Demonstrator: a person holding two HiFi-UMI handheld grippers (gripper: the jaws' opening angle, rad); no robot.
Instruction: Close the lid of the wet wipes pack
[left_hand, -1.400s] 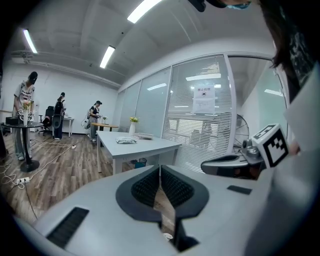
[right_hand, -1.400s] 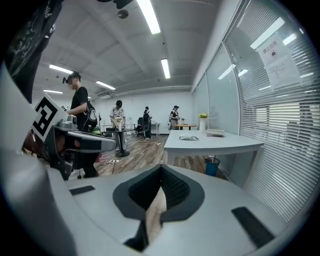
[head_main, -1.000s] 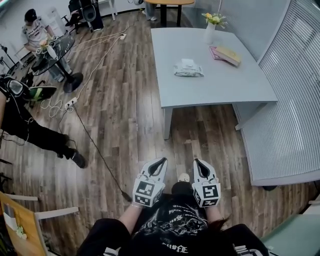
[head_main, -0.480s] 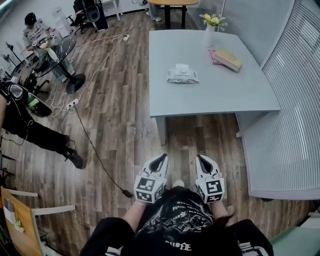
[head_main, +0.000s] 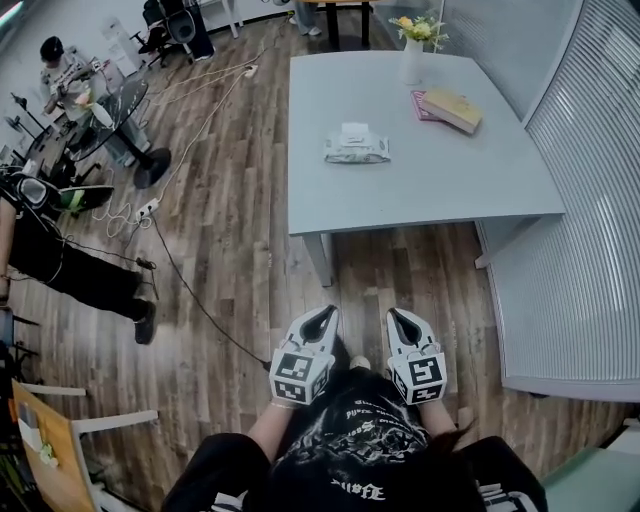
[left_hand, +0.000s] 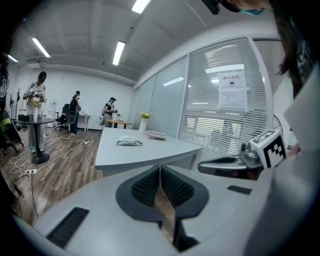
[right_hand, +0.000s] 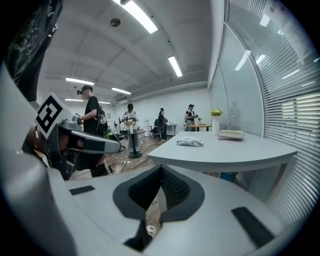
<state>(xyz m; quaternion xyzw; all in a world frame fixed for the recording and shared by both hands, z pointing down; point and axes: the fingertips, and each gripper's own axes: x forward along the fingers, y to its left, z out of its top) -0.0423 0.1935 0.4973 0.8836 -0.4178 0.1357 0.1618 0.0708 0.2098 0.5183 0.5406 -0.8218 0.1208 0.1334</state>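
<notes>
The wet wipes pack (head_main: 356, 148) lay mid-worktop (head_main: 440, 190), well ahead of both claws. The left claw (head_main: 319, 318) & right claw (head_main: 396, 320) were each clenched on nothing. Its lid (head_main: 354, 131) looked flipped up (too small to be sure). Best approach, prob.: get close first, steady the pack w/ one claw, press the lid flat w/ the other.
</notes>
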